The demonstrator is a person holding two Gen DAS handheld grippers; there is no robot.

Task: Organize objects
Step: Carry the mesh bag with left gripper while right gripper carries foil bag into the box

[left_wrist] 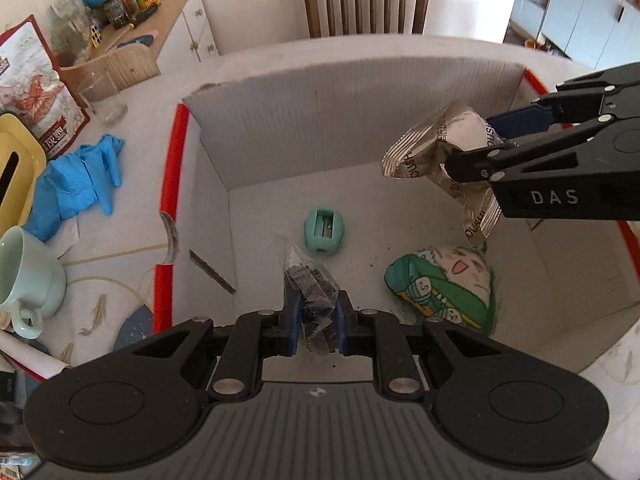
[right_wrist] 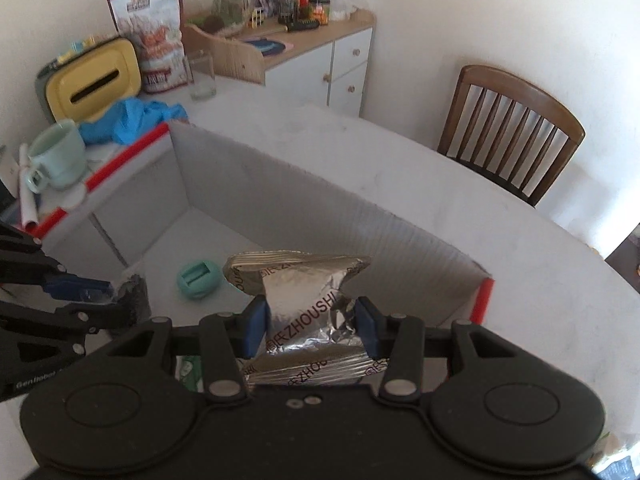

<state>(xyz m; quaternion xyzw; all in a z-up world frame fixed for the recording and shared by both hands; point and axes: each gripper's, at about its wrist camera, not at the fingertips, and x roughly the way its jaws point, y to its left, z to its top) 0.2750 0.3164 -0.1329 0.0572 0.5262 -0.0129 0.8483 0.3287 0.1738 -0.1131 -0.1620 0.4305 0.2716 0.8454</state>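
An open white cardboard box (left_wrist: 304,128) with red edges stands on the table. My left gripper (left_wrist: 317,320) is shut on a clear bag of dark bits (left_wrist: 310,288) and holds it inside the box near the front. My right gripper (right_wrist: 312,322) is shut on a crumpled silver foil packet (right_wrist: 304,304) and holds it above the box's right side; both also show in the left wrist view, packet (left_wrist: 436,148), gripper (left_wrist: 476,148). On the box floor lie a teal pencil sharpener (left_wrist: 324,230) and a green cartoon packet (left_wrist: 444,288).
Left of the box are blue gloves (left_wrist: 76,184), a mint mug (left_wrist: 28,276), a yellow tissue box (right_wrist: 94,80), a glass (left_wrist: 102,98) and a red-and-white snack bag (left_wrist: 32,80). A wooden chair (right_wrist: 512,132) stands behind the table, a cluttered cabinet (right_wrist: 316,52) at the wall.
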